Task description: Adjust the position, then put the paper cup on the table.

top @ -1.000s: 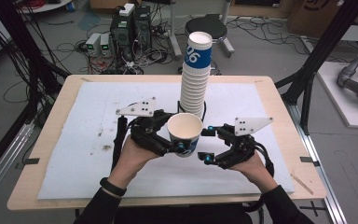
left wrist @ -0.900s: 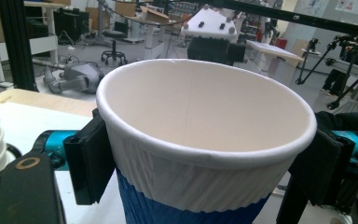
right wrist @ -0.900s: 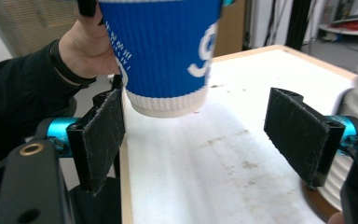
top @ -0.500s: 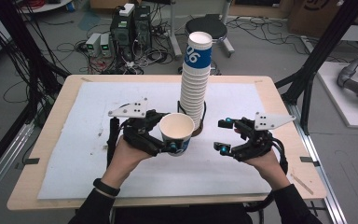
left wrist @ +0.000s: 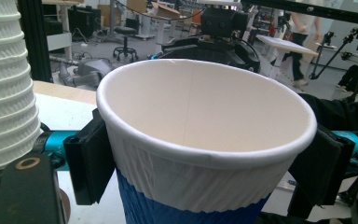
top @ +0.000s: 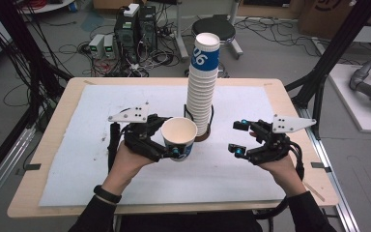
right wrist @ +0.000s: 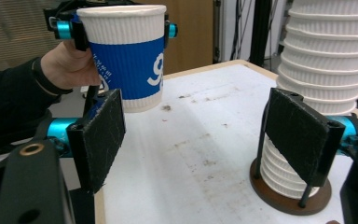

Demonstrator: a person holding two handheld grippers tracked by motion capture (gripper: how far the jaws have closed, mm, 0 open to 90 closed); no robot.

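One paper cup (top: 178,139) sits clenched between the pads of the left gripper (top: 172,145), held upright above the table (top: 53,164), just left of the tall cup stack (top: 202,92) and apart from it. The stack stands in a brown holder base (right wrist: 289,196). To the right of the stack, the right gripper (top: 235,137) hangs with its jaws parted, grasping nothing.

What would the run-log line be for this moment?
left gripper: shut on white-and-blue ribbed paper cup, held above table | right gripper: open, empty | tall stack of paper cups: upright in holder
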